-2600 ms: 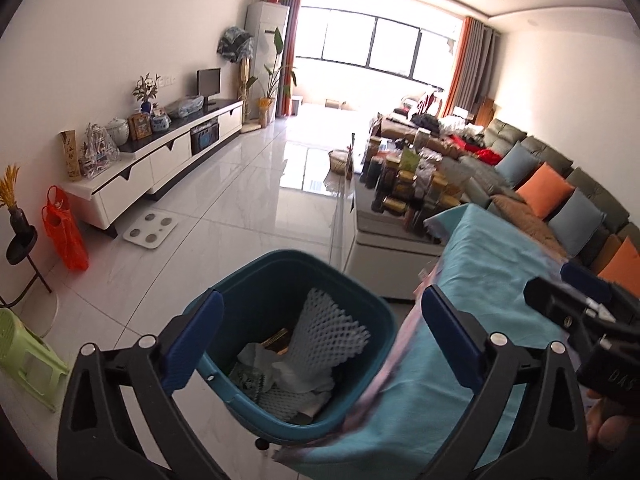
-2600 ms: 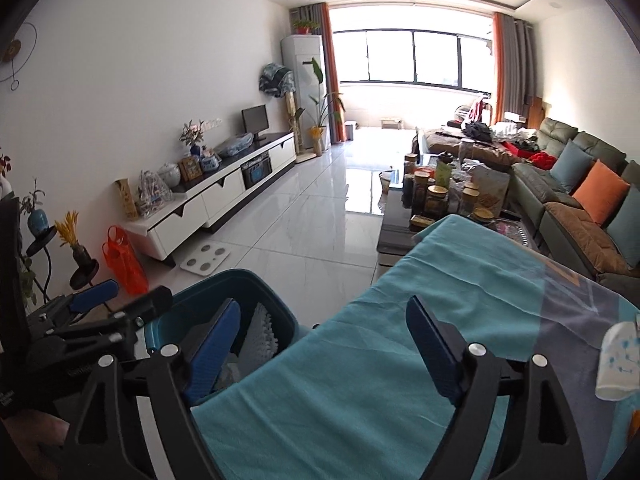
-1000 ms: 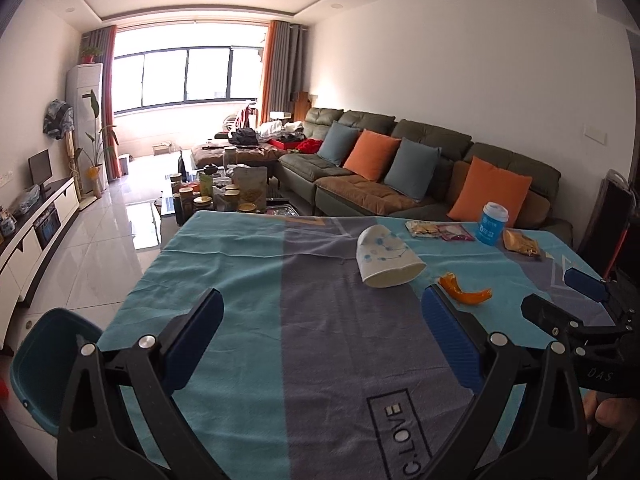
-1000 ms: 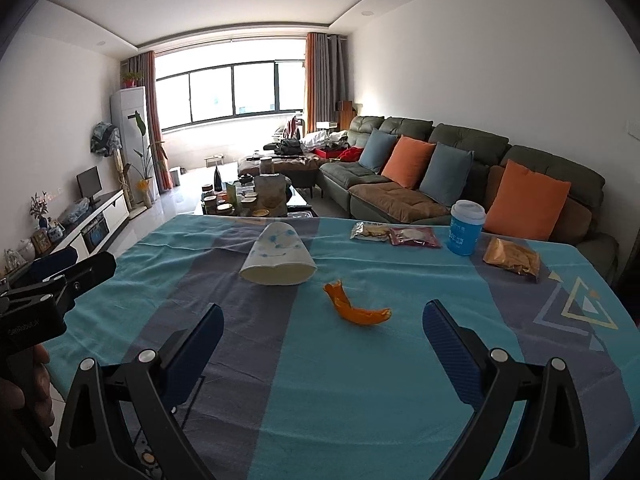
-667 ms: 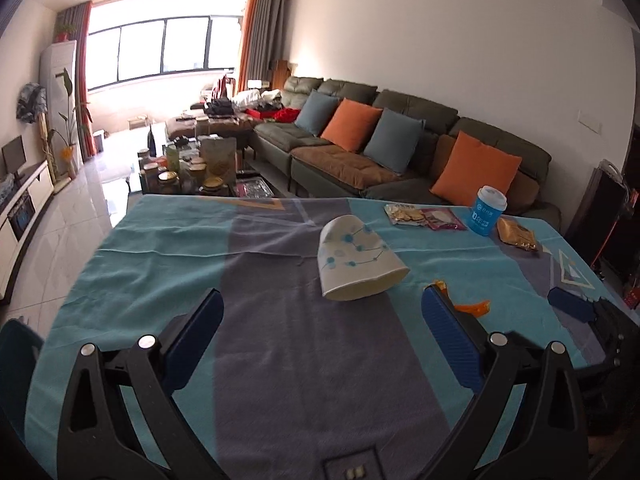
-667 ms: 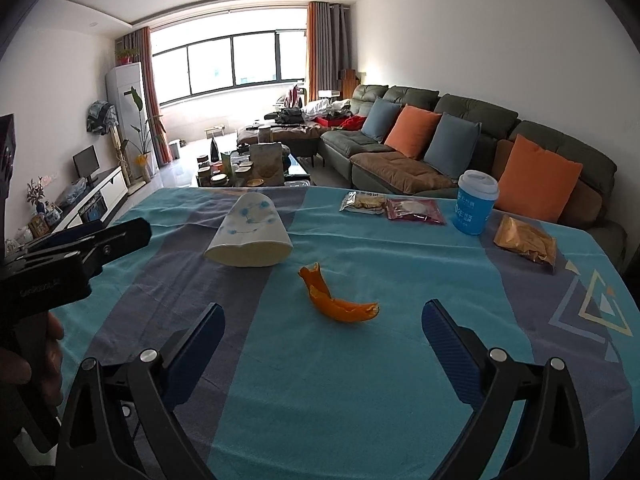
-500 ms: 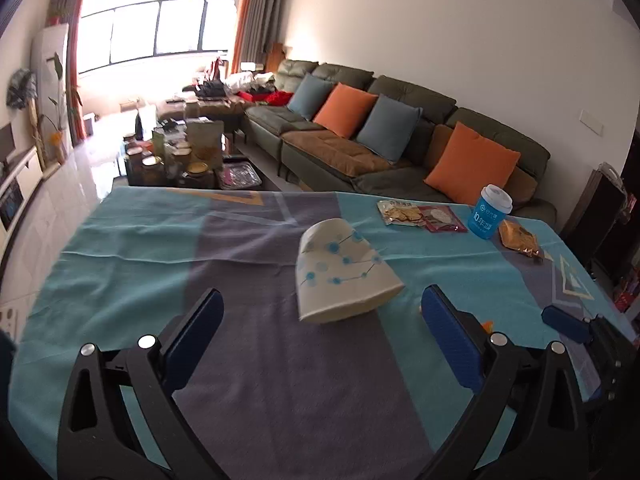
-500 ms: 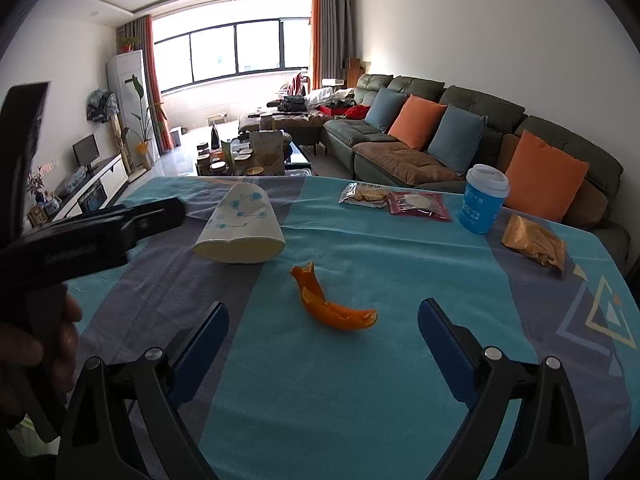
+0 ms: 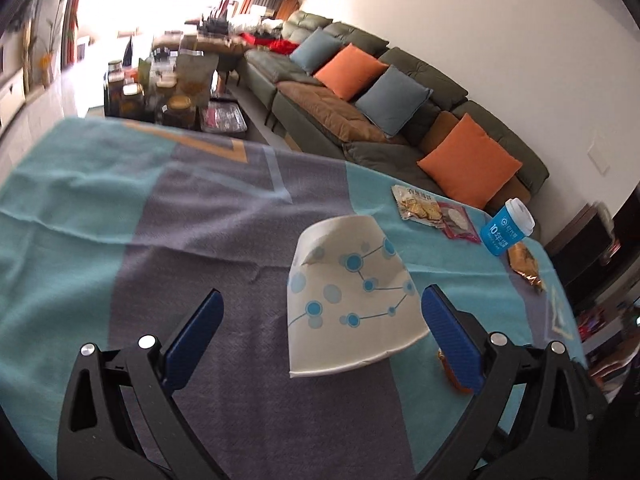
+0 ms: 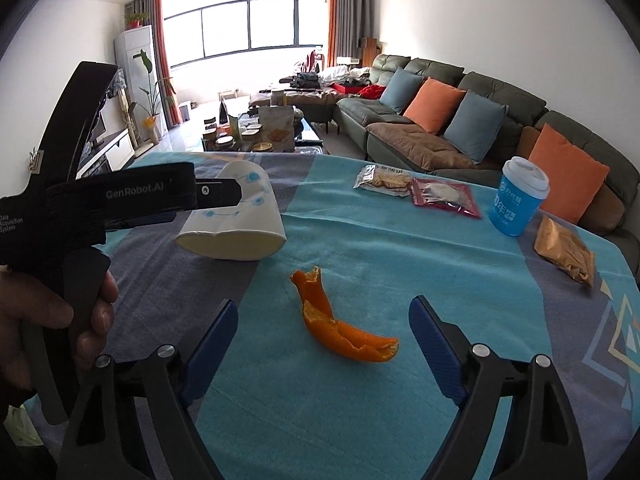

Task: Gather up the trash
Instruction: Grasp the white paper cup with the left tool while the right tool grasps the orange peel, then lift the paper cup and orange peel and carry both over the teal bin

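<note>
Here, orange peel (image 10: 344,330) between open right tongs (image 10: 322,346), untouched

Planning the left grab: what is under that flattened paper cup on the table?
The flattened paper cup lies on its side directly on the grey stripe of the tablecloth. Only cloth shows around its edges; anything beneath it is covered. The orange peel lies apart.

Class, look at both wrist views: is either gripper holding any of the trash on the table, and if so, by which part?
Nothing is held. The left gripper is open before the crushed paper cup; the right gripper, jaws just closing, straddles the orange peel without touching.
</note>
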